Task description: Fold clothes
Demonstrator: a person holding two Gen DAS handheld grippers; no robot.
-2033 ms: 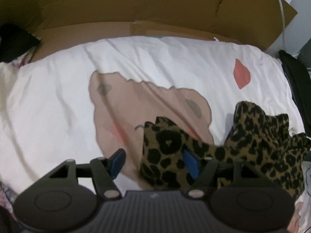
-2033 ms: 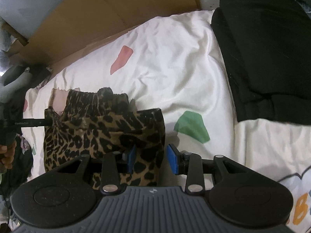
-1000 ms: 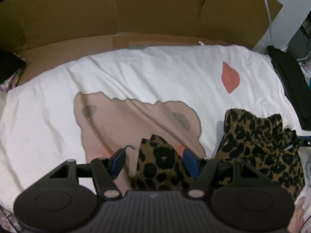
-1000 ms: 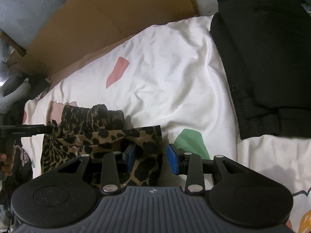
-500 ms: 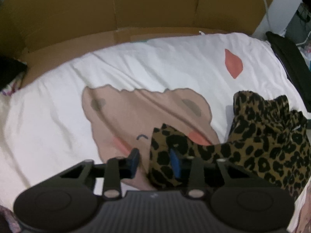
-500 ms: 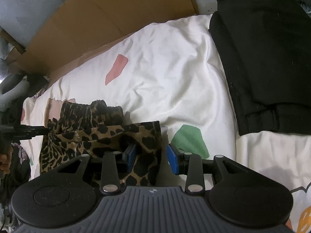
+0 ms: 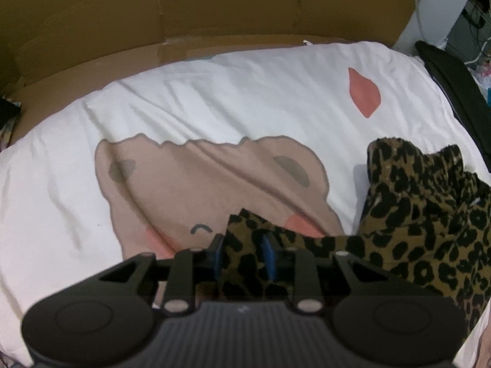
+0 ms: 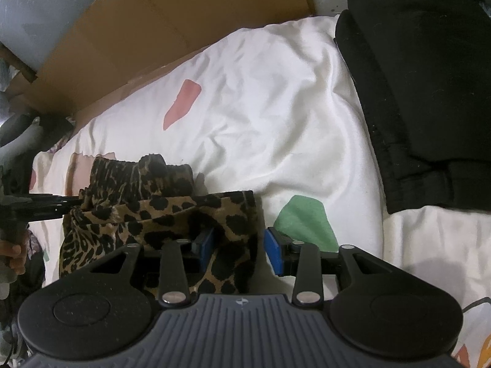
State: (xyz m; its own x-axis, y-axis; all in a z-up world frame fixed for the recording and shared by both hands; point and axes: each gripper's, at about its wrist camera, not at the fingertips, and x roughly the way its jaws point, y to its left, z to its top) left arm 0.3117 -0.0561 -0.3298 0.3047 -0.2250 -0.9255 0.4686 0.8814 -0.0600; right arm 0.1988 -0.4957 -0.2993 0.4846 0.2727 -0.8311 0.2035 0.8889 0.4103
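Note:
A leopard-print garment [image 7: 429, 230] lies bunched on a white bedcover with a bear print [image 7: 184, 107]. One corner of it is drawn out leftward, and my left gripper [image 7: 242, 254] is shut on that corner, the blue pads pinching the cloth. In the right wrist view the garment [image 8: 138, 211] lies at the lower left. Its right edge hangs between the jaws of my right gripper [image 8: 239, 248]. Those jaws are opening: the left pad touches the cloth and the right pad stands apart from it. The left gripper [image 8: 46, 205] shows as a black bar reaching the garment's far side.
Brown cardboard [image 7: 214, 15] rises behind the bed. A stack of folded black clothes [image 8: 429, 92] lies on the bedcover to the right, also seen as a dark strip [image 7: 454, 86]. A person's hand [image 8: 12, 254] is at the left edge.
My left gripper's jaws have closed from wide apart onto the leopard corner, and it has sunk a little. My right gripper has stayed in place, its jaws slightly wider.

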